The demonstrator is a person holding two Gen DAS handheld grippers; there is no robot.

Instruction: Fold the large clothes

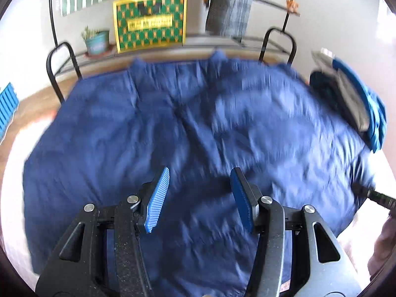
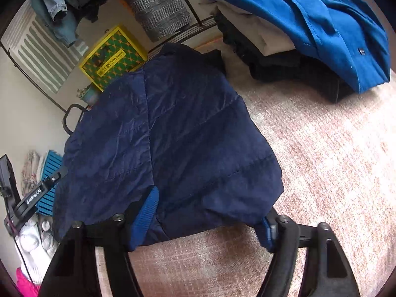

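Navy quilted jacket (image 2: 168, 133), yellow-green box (image 2: 112, 55), writing unreadable

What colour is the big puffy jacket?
Dark navy blue quilted jacket; clearest in the right wrist view.

Navy quilted jacket (image 2: 170, 133), pink-beige mottled cover (image 2: 321, 173), bright blue garment (image 2: 321, 24), yellow-framed green patterned box (image 1: 149, 22).

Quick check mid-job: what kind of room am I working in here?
Likely a home bedroom or laundry corner: a clothes rack hung with garments, a stack of folded clothes on the pinkish table, and the navy jacket spread out for folding.
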